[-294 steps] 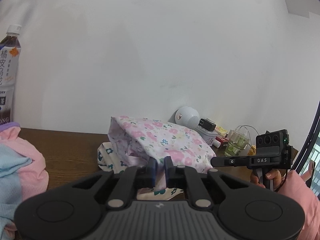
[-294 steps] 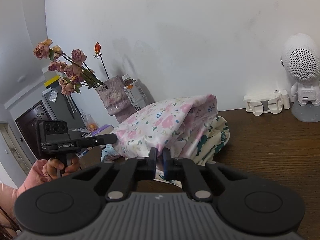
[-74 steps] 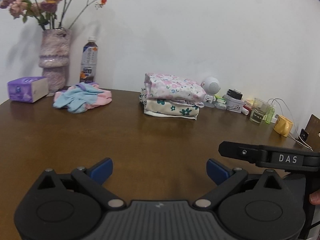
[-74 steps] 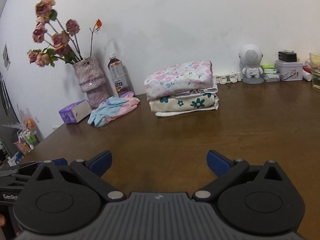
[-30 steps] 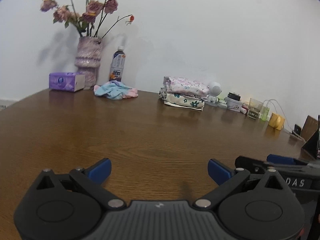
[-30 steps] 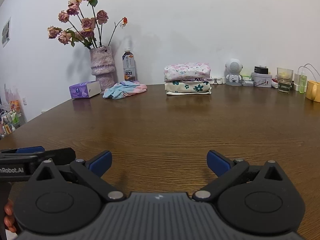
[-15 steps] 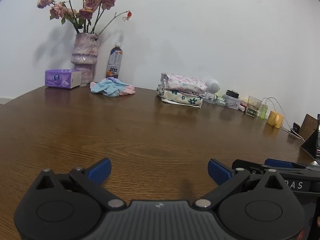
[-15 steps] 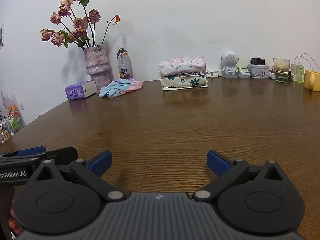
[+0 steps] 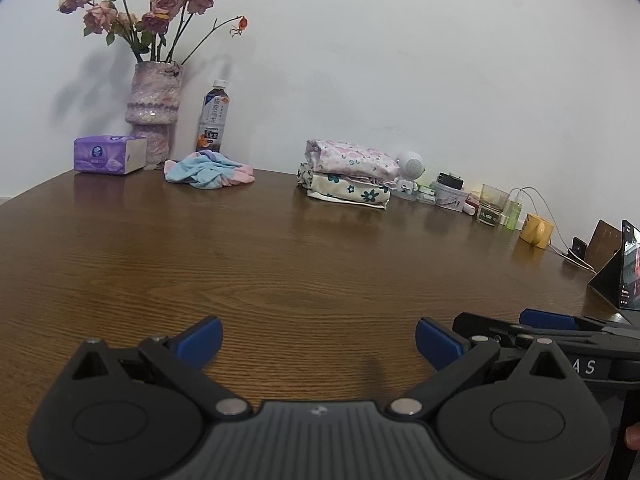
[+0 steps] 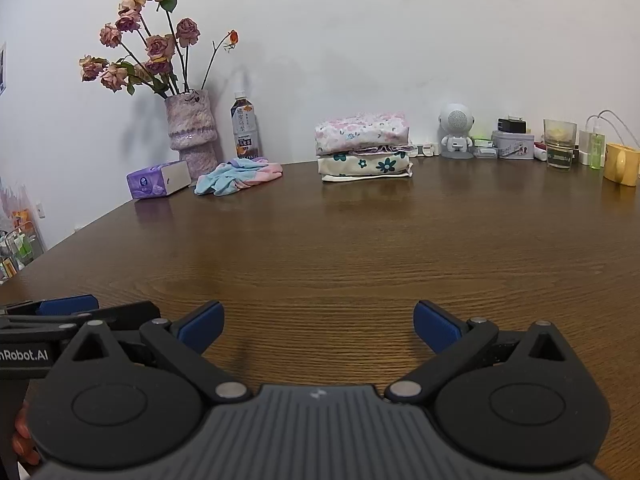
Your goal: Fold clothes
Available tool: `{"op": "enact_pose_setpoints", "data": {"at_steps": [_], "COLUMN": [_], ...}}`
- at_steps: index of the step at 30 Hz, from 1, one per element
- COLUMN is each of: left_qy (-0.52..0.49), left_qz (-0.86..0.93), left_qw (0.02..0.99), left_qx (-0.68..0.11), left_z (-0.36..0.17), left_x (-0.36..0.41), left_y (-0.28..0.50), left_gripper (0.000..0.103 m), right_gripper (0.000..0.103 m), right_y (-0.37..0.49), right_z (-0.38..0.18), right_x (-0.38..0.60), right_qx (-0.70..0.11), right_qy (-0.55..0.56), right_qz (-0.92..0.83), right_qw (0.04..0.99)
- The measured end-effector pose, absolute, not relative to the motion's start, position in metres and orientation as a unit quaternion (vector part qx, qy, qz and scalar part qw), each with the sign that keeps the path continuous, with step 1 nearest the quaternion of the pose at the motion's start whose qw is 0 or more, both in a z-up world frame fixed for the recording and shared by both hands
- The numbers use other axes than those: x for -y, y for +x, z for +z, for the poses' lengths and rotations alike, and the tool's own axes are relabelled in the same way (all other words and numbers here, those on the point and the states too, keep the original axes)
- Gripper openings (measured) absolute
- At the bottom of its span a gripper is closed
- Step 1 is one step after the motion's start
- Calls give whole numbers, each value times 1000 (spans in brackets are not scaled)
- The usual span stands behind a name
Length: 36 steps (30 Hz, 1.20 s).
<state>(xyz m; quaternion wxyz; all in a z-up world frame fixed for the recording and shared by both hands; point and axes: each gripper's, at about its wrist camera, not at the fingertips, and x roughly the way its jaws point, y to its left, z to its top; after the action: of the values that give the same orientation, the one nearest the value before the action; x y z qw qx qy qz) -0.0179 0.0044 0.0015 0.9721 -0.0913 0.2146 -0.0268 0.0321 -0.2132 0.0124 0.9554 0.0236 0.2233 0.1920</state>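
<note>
Both the left gripper [image 9: 318, 340] and right gripper [image 10: 316, 326] hung empty, jaws spread wide. The crumpled pink-and-blue garment [image 10: 238, 176] lay left of centre, beside the tissue box [image 10: 158, 180] — soft, light, limp; likely best pinched at two edge corners.

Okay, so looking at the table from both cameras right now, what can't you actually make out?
- Brown drink bottle, both views: label print too small to read.
- Crumpled pink-and-blue garment, both views: bunched up, its type unclear.
- Folded floral stack, both views: how many pieces, hidden in the folds.
- Screen, left wrist view: cut off by the right edge.
- Table near edge: hidden behind both open claws.
</note>
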Motion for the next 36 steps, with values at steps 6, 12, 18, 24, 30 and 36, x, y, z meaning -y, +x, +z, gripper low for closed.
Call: {"op": "enact_pose_setpoints", "data": {"at_steps": [6,12,18,24,30,36], "left_qy": [-102,-102,-100,-101,-101,-101], "left_qz": [-30,-25,-22,-20,-20,-19], "left_qw": [969,970,970,970,970,971], "left_qx": [-222,-220,-219,-219,-219,-218], "left_z": [1,1,1,2,2,1], "left_x": [-8,-7,-5,-5,-5,-5], "left_y": [-16,-16,-17,-17,-18,-18], "left_gripper": [103,103,103,103,103,103], "right_gripper": [103,103,103,103,103,103], "right_y": [32,32,33,34,33,33], "right_z": [12,12,11,11,10,10], "right_x": [213,213,213,213,213,213], "right_qx": [-226,-227,-228,-230,-229,-229], "right_qy": [23,21,22,25,26,27], "right_qz": [191,192,190,192,191,191], "right_qw": [955,955,955,954,954,954]}}
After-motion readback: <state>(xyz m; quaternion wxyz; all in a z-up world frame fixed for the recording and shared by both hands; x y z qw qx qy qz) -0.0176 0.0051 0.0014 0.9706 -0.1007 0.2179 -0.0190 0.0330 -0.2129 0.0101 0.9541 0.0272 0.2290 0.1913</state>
